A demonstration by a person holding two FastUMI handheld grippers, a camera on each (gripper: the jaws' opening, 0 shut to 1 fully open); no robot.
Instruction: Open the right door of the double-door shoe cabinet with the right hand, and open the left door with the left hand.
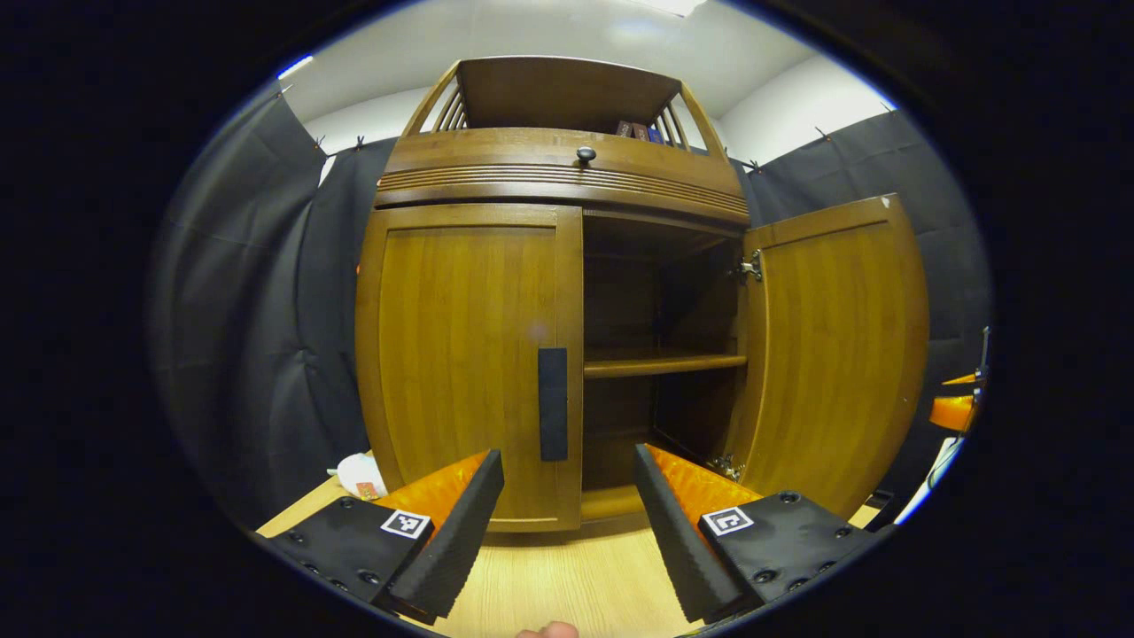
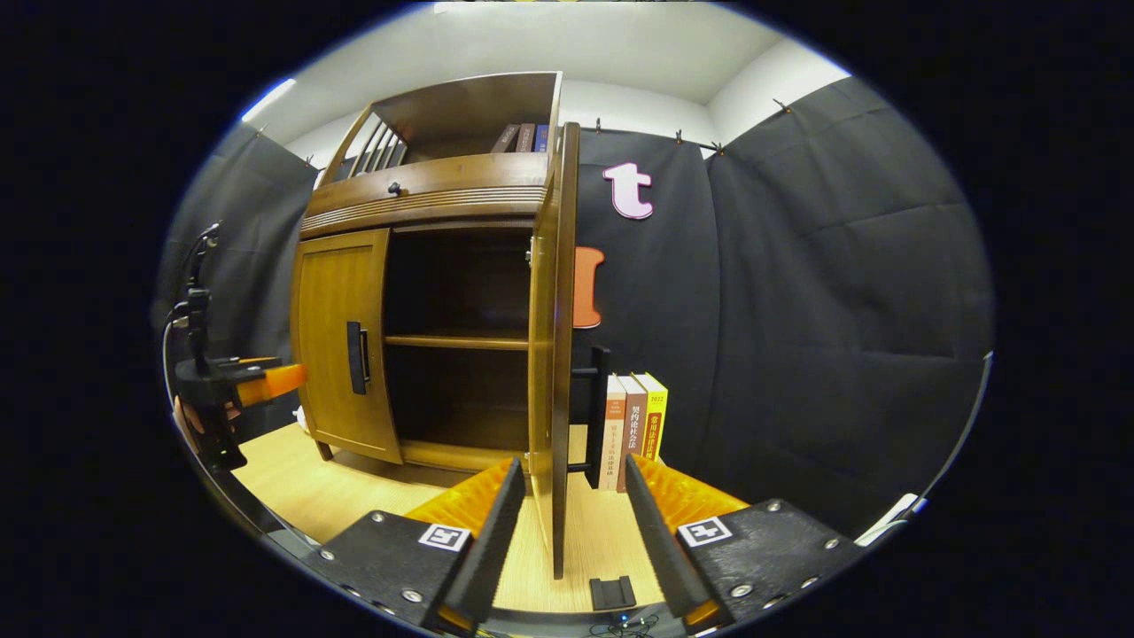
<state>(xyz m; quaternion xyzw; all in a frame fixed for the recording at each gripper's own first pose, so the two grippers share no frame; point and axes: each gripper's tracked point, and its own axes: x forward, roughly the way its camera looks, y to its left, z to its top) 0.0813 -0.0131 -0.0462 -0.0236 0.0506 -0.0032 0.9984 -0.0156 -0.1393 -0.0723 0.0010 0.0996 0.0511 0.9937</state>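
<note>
Right door stands swung open at 3 o'clock; left door closed. Left gripper and right gripper: fingers spread, empty, short of the shoe cabinet.

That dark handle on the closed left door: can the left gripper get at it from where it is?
Probably yes. The left gripper is open, facing the handle on the closed left door, with nothing between them.
</note>
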